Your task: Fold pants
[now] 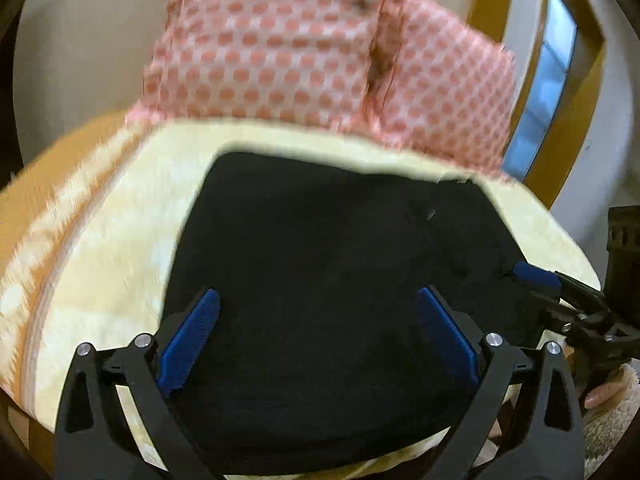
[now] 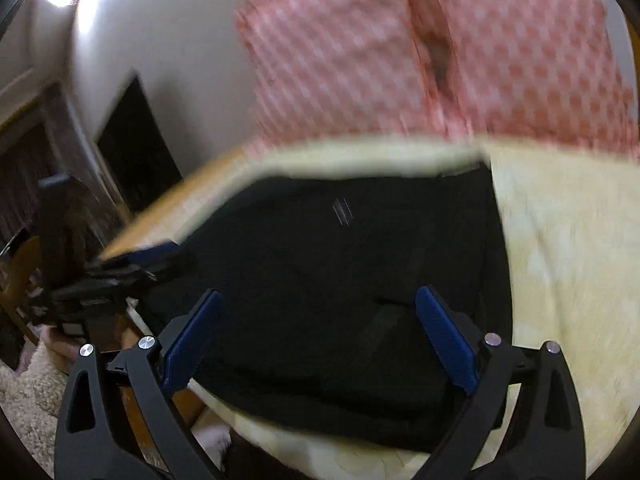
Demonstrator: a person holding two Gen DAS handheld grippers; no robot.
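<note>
Now both the left gripper and the right gripper are hovering with jaws spread wide and empty above the folded black pants, which are lying flat on the cream blanket, directly ahead between them.

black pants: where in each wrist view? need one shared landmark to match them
Left wrist: black pants fill the centre and lower middle, lying on the cream blanket, spanning the gap between the open jaws.
Right wrist: black pants sit centre, blanket to the right and below.
Shared landmark: pink dotted pillows behind the pants in both.
</note>
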